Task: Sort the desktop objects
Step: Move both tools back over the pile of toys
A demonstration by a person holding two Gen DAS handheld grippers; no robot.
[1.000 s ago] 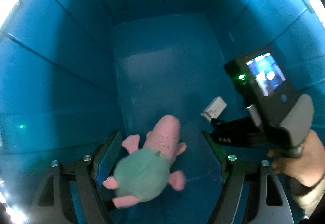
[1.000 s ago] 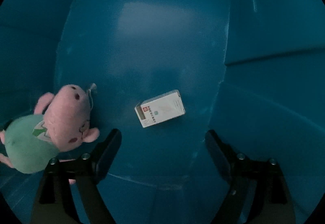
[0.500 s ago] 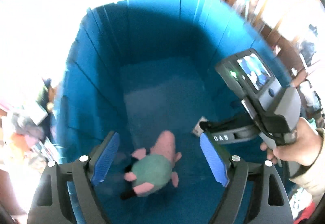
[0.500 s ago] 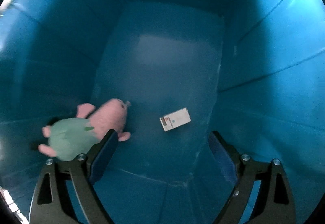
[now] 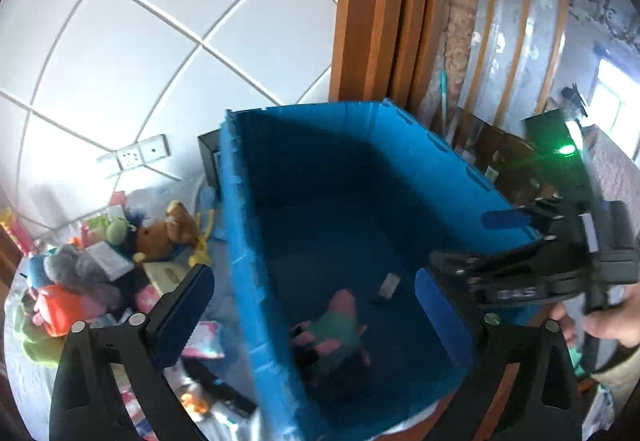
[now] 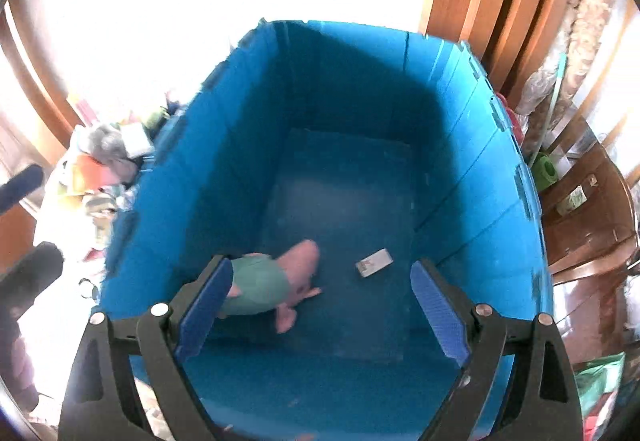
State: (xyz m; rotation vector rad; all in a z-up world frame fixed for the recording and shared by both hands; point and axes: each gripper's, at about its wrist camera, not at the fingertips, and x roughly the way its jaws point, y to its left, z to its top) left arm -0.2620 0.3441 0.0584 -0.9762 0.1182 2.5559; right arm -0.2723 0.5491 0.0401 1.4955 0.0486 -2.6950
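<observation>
A deep blue bin (image 5: 240, 225) (image 6: 480, 169) holds a pink pig plush in a green shirt (image 5: 332, 325) (image 6: 280, 281) and a small white box (image 5: 389, 286) (image 6: 374, 262) on its floor. My left gripper (image 5: 316, 313) is open and empty, raised above the bin's left rim. My right gripper (image 6: 322, 305) is open and empty above the bin's near edge. In the left wrist view the right gripper shows as a black tool (image 5: 532, 277) over the bin's right wall.
A heap of plush toys and small packages (image 5: 88, 273) (image 6: 104, 157) lies on the table left of the bin. A white tiled wall with a socket (image 5: 136, 157) stands behind. Wooden door frame (image 5: 380, 9) and wooden furniture (image 6: 588, 221) stand at the right.
Both grippers have risen out of the bin, from close above its floor to above its rim. The pig plush and the white box stay on the floor.
</observation>
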